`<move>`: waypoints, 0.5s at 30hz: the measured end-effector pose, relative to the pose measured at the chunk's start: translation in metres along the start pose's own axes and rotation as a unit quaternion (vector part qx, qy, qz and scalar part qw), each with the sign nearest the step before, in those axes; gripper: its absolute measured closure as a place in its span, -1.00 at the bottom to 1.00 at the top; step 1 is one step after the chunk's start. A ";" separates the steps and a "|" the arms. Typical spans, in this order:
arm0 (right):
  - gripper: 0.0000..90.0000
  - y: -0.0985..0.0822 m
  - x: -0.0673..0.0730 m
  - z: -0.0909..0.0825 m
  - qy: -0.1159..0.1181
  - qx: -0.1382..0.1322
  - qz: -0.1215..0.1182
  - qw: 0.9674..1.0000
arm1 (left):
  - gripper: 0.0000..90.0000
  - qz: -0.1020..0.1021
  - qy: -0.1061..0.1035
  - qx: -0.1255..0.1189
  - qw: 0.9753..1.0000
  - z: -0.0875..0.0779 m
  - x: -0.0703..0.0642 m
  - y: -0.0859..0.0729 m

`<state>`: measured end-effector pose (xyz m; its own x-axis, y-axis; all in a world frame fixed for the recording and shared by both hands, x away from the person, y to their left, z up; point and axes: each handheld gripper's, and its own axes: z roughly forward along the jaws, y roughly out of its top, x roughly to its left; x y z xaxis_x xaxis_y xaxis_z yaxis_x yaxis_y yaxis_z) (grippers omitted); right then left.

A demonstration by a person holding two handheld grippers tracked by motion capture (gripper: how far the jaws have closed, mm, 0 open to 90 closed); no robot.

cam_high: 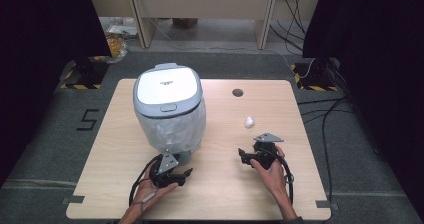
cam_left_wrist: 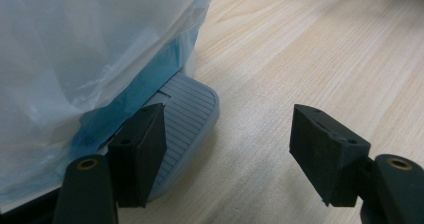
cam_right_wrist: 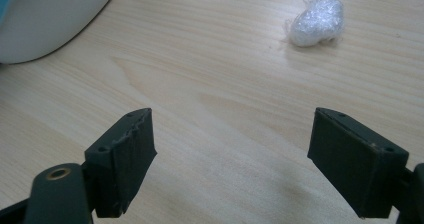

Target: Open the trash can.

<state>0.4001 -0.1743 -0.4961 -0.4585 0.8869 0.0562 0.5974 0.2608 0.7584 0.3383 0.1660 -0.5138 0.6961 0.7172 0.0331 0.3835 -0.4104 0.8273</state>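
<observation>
Left gripper [cam_left_wrist: 227,149], jaws apart, one jaw over the bin's pedal [cam_left_wrist: 187,116]; lid [cam_high: 166,85] down. Right gripper [cam_right_wrist: 250,159], jaws open and empty; wad [cam_right_wrist: 318,21] uncollected on the tabletop [cam_right_wrist: 210,74].

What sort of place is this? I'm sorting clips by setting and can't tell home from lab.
Probably a lab or recording studio, not a home: one bare wooden table on grey carpet, black curtains on both sides, hazard-striped stand bases, and loose cables across the floor.

Left gripper [cam_high: 181,176] at seven o'clock, right gripper [cam_high: 246,157] at five; both jaws parted, empty
</observation>
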 end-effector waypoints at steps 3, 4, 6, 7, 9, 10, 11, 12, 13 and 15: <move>-0.59 0.001 -0.003 0.000 0.000 0.000 0.003 1.000 | -0.32 -0.006 -0.005 -0.003 1.000 0.000 0.002 -0.001; -0.59 0.001 -0.004 0.000 0.000 0.000 0.004 1.000 | -0.31 -0.005 -0.005 0.000 1.000 0.001 0.002 -0.001; -0.59 0.002 -0.006 0.000 0.000 -0.001 0.009 1.000 | -0.31 -0.009 -0.010 0.005 1.000 0.001 0.003 -0.001; -0.59 0.003 -0.007 0.000 0.001 -0.002 0.009 1.000 | -0.31 -0.009 -0.015 0.008 1.000 0.001 0.005 -0.002; -0.59 0.003 -0.008 0.000 0.001 -0.001 0.009 1.000 | -0.31 -0.014 -0.022 0.013 1.000 0.003 0.007 -0.003; -0.59 0.003 -0.008 0.000 0.001 -0.001 0.009 1.000 | -0.31 -0.018 -0.023 0.011 1.000 0.004 0.007 -0.003; -0.59 0.003 -0.008 0.000 0.001 -0.001 0.010 1.000 | -0.30 -0.015 -0.022 0.012 1.000 0.004 0.006 -0.004; -0.59 0.003 -0.009 0.000 0.002 -0.001 0.011 1.000 | -0.30 -0.014 -0.020 0.010 1.000 0.005 0.006 -0.004; -0.59 0.003 -0.009 0.000 0.002 0.000 0.012 1.000 | -0.30 -0.014 -0.020 0.010 1.000 0.005 0.006 -0.004; -0.59 0.003 -0.009 0.000 0.002 0.000 0.012 1.000 | -0.30 -0.019 -0.025 0.010 0.999 0.005 0.007 -0.004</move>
<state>0.4060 -0.1817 -0.4943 -0.4468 0.8913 0.0774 0.6078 0.2390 0.7573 0.3448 0.1699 -0.5201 0.7100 0.7037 -0.0258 0.4214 -0.3952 0.8162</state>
